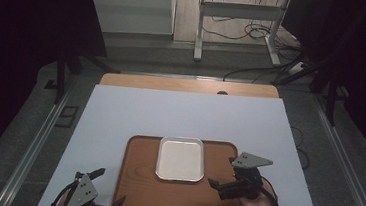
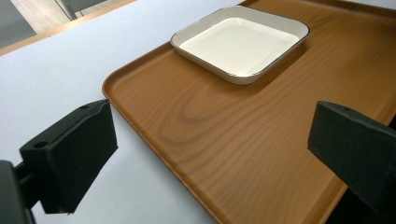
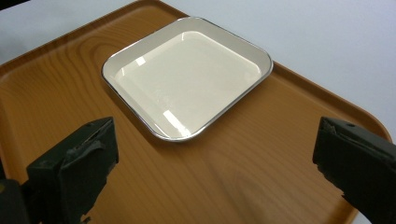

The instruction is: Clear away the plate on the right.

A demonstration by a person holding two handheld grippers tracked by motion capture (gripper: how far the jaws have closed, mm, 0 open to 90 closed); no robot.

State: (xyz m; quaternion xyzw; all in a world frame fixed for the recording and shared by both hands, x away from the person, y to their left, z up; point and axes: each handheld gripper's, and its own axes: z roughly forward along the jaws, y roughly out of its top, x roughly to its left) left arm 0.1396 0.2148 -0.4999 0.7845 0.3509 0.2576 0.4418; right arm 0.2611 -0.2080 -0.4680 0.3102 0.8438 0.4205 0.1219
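A shallow square cream dish with a thin dark rim [image 1: 180, 159] sits flat on the upper middle of a rounded brown wooden tray [image 1: 138, 189], low in the frame's centre. The right gripper [image 1: 223, 178], lower right, hovers just beside the dish, jaws spread wide and holding nothing. The left gripper [image 1: 109, 191], at the bottom left over the tray's near corner, is likewise wide open and empty.

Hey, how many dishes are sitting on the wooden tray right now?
1. A single white square dish lies flat on the far middle of the tray, empty. Nothing else sits on the tray, and no part of it looks hidden enough to conceal another.
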